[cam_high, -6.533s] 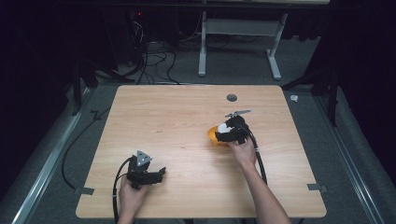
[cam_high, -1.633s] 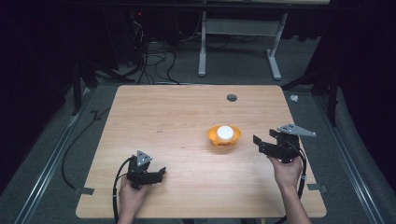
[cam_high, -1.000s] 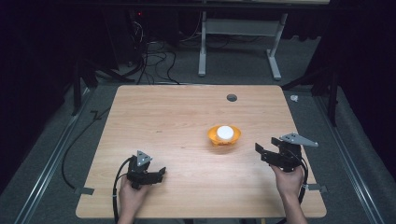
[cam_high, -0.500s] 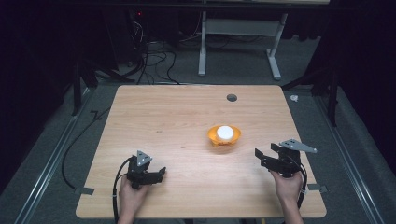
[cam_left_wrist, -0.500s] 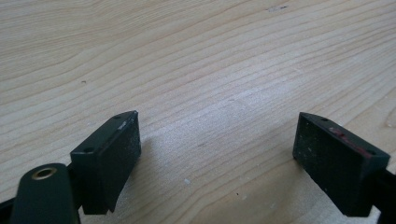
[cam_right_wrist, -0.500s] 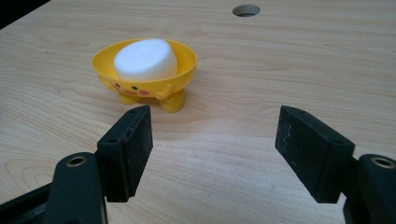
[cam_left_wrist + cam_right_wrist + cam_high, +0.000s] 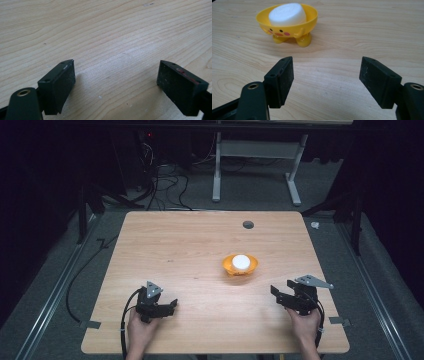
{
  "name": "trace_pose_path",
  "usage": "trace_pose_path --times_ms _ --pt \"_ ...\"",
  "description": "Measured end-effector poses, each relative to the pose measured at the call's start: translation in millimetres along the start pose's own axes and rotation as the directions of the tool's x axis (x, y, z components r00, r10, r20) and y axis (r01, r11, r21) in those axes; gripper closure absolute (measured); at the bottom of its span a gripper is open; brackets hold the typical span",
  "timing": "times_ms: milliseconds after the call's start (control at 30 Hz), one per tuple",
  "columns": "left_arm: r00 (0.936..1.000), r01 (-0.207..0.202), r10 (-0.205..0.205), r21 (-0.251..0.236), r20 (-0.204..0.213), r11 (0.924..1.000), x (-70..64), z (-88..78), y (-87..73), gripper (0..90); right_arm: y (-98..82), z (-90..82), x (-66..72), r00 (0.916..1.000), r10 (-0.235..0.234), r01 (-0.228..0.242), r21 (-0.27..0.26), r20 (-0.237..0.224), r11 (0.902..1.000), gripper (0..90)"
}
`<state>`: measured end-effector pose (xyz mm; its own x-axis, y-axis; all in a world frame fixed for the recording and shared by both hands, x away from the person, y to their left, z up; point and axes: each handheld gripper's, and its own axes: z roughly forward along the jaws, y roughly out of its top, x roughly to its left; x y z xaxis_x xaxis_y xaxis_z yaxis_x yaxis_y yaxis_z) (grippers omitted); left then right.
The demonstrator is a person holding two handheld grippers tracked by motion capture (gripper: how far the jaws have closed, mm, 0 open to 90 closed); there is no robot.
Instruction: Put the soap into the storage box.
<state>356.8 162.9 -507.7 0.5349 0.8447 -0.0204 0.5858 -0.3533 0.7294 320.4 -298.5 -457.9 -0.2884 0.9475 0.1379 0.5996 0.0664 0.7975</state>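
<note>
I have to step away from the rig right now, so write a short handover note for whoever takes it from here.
Left gripper: open, holding nothing, low over the table's near-left part.
Right gripper: open, holding nothing, at the near-right, jaws pointing toward the bowl.
Yellow bowl: upright on its little feet right of the table's centre, apart from both grippers.
White foam puck: sitting inside the bowl.
Done: the puck is in the bowl and both grippers are clear of it.
Left: nothing looks pending with these two things; if another step follows, the right gripper is likely the better placed to reach the bowl.
</note>
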Motion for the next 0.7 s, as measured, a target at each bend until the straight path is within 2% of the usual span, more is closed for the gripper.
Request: trace_pose_path --times_ms 367,533,600,633,700 --pt "1.0000 0.000 0.000 0.000 0.000 1.0000 -0.1 0.0 0.0 15.6 -20.4 15.5 2.2 0.9987 -0.021 0.019 0.052 0.046 0.9985 28.4" --pt "1.0000 0.001 -0.001 -0.001 -0.001 1.0000 -0.2 -0.1 -0.1 15.6 -30.2 27.7 5.5 0.9923 -0.078 0.068 0.107 0.096 0.9919 28.0" --pt "1.0000 -0.001 0.001 0.000 -0.001 1.0000 -0.2 -0.1 -0.2 15.6 -32.2 30.1 6.0 0.9911 -0.083 0.071 0.119 0.104 0.9903 27.8" --pt "1.0000 -0.001 0.001 0.000 0.000 1.0000 -0.3 -0.2 -0.2 15.6 -32.8 32.1 8.0 0.9875 -0.106 0.090 0.134 0.117 0.9869 27.2" --pt "1.0000 -0.001 0.001 0.000 0.000 1.0000 -0.3 -0.3 -0.3 15.6 -32.5 32.9 8.5 0.9880 -0.110 0.095 0.136 0.109 0.9862 26.8"
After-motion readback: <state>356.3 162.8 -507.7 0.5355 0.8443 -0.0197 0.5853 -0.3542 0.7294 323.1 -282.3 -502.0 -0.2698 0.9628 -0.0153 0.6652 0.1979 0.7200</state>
